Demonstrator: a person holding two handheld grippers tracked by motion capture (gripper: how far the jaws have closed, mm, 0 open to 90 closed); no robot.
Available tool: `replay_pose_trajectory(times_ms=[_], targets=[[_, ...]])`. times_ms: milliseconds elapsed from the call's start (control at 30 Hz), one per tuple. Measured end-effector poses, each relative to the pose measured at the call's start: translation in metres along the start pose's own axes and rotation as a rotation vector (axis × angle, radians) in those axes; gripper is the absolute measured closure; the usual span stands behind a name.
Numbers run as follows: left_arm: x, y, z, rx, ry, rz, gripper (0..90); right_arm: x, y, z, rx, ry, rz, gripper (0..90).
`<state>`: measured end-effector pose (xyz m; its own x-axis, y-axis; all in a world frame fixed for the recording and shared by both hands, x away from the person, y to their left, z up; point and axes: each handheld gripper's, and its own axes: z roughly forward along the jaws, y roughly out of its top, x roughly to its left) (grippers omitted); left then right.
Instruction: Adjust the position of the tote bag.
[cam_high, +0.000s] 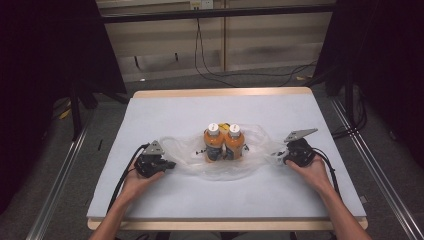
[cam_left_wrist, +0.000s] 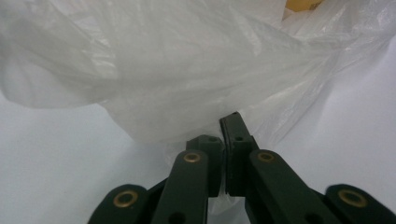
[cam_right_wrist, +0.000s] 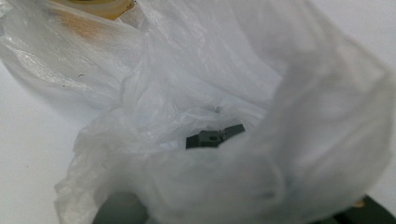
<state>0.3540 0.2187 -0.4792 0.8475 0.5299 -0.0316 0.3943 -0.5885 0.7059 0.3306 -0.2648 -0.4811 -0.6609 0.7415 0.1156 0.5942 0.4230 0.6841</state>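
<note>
Two orange bottles with white caps (cam_high: 214, 142) (cam_high: 234, 142) stand upright side by side inside a clear plastic bag (cam_high: 190, 161) in the middle of the table. My left gripper (cam_high: 172, 163) lies at the bag's left end. In the left gripper view, my left gripper (cam_left_wrist: 224, 135) has its jaws pressed together on a fold of the bag's film (cam_left_wrist: 187, 70). At the bag's right end is my right gripper (cam_high: 280, 156). Film (cam_right_wrist: 210, 93) drapes over my right gripper (cam_right_wrist: 215, 138), whose tips show close together through the plastic. An orange bottle (cam_right_wrist: 88, 23) shows blurred behind.
The table has a pale grey mat (cam_high: 200, 105) with a wooden edge (cam_high: 225, 92) at the back. Cables (cam_high: 210, 70) run over the floor beyond it. Dark stands flank both sides.
</note>
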Motion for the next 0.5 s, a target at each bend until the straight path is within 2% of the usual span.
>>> replay_pose_trajectory(times_ms=[33,67,133,233,333,400,500], targets=[[0.0,0.0,-0.001,0.003,0.004,0.002,85.7,0.0,0.0,0.0,-0.003,0.002,0.0,81.9],[0.0,0.001,-0.001,0.0,-0.01,-0.001,83.8,0.0,0.0,0.0,-0.006,-0.005,-0.001,78.7],[0.0,0.001,-0.004,-0.014,-0.011,-0.003,76.8,0.001,0.001,0.0,-0.008,-0.013,-0.005,70.5],[0.0,0.003,-0.009,-0.053,-0.013,-0.025,67.8,0.003,0.003,-0.003,-0.023,-0.011,-0.009,61.6],[-0.001,0.003,-0.016,-0.057,-0.001,-0.023,60.5,0.007,0.005,-0.011,-0.058,-0.011,0.001,49.1],[-0.001,0.002,-0.025,-0.098,0.008,-0.053,54.3,0.009,0.005,-0.018,-0.082,-0.014,0.01,41.0],[-0.003,-0.002,-0.034,-0.12,0.015,-0.064,49.9,0.013,0.002,-0.03,-0.109,-0.034,0.02,33.2]])
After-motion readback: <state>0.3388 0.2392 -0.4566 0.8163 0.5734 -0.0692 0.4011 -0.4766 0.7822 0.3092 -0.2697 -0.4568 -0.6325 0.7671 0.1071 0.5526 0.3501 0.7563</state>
